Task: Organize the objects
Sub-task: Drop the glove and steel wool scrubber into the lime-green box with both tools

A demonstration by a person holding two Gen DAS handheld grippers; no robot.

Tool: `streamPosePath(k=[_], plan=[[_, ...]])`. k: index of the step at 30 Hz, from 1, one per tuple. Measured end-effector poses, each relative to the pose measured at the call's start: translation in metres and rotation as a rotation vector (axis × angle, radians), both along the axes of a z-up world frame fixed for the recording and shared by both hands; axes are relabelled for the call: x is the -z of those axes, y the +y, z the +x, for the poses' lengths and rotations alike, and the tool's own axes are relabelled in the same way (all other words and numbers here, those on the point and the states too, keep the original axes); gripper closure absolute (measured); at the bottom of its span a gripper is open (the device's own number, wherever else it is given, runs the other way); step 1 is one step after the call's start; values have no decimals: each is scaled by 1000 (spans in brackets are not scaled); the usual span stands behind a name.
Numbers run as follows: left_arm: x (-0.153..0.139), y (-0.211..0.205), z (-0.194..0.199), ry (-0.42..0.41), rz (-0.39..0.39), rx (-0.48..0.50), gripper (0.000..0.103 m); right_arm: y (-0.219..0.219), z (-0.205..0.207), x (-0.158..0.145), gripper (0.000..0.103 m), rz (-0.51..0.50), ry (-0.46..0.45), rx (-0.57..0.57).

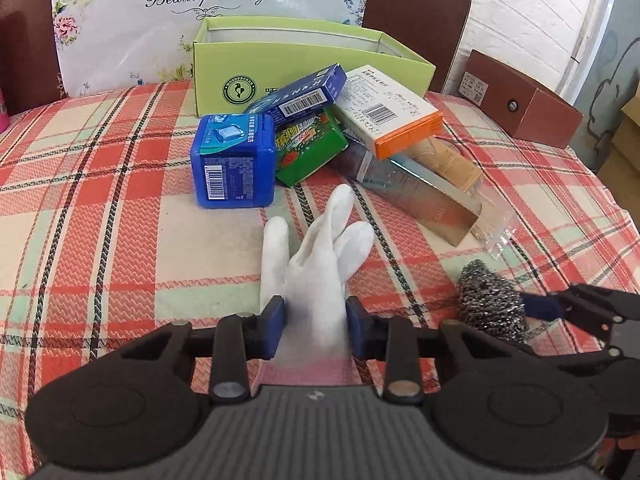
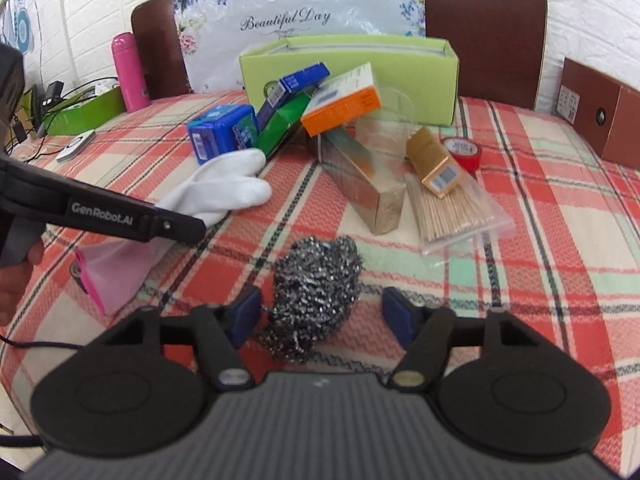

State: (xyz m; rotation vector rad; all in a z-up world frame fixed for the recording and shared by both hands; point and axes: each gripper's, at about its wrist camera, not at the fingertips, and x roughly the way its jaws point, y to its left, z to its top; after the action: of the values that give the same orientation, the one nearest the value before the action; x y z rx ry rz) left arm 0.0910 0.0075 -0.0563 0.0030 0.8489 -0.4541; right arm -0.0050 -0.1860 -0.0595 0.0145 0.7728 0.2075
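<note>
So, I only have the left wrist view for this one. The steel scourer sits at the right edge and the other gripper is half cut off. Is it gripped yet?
Observer: Not yet. The right wrist view shows the steel scourer lying on the cloth between the right gripper pads, with a clear gap on one side.
Operator: Anything hidden behind the tan box?
Observer: Yes, a red tape roll lies right beside the tan box, on its far side.
</note>
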Motion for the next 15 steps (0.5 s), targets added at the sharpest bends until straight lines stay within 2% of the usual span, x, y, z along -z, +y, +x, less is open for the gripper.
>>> streamPosePath(k=[1, 2, 4, 7, 15], plan=[[-1, 1, 0, 4, -11, 0, 86, 0, 1, 1, 54, 3, 1, 2], [-3, 3, 0, 8, -24, -2, 90, 1, 1, 0, 65, 1, -6, -4], [-10, 5, 0, 6, -52, -6, 95, -1, 3, -4, 68, 27, -15, -7], [-29, 7, 0, -30, -100, -6, 95, -5, 6, -17, 68, 65, -77, 10], [-100, 6, 31, -177, -195, -26, 95, -26, 41, -85, 68, 156, -312, 39]])
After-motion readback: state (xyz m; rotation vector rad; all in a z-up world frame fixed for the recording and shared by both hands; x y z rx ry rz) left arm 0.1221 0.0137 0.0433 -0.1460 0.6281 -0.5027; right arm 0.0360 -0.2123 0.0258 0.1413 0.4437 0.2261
